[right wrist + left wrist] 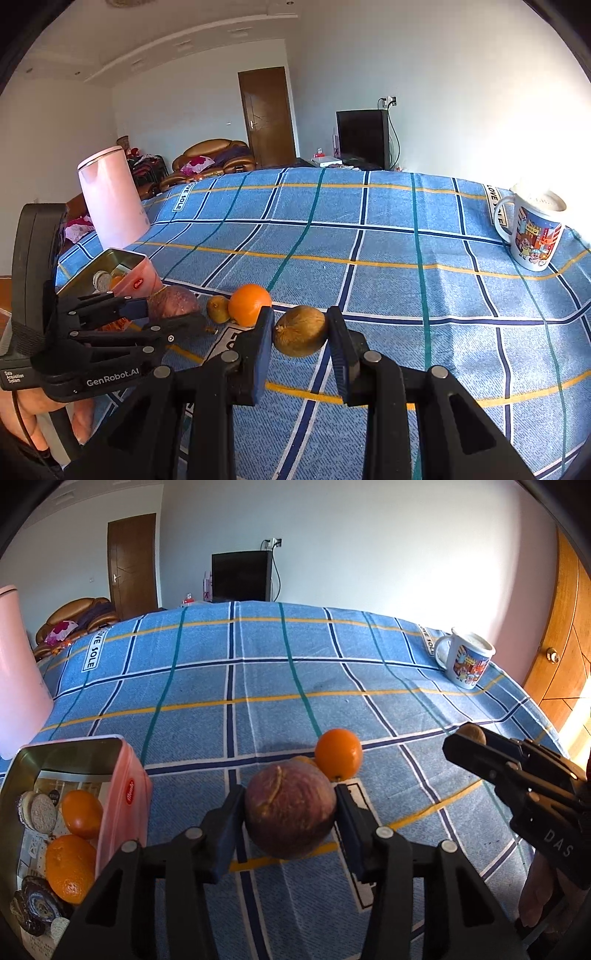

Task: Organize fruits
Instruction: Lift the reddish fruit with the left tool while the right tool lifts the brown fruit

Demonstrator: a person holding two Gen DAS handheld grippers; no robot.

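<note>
Slippage first, as the main hazard. Clamped the purple-brown round fruit (290, 812) between the pads of the left gripper (288, 796), pinched only near the fingertips, with its bulk bulging ahead of and below them. Judged it likely to squirt forward out of the tips if tilted further or squeezed harder on that curved skin. Gripped a brown kiwi (301, 332) the same way in the right gripper (301, 314), pads pressed on both flanks, again close to the tips.

Saw a loose orange (249, 304) just beyond the left fingertips, with a smaller kiwi (218, 308) just beside it. Could have sent either rolling across the checked tablecloth (258, 683) with a dropped fruit or a swinging finger.

Found the open tin (125, 786) to the left of the left fingers, already holding two oranges (81, 812) and biscuits. Saw little bare room inside, so risked clipping its near wall, or perching the fruit on the oranges and losing it over the rim. Risked a knock between the two grippers if both were swung to the tin together.
</note>
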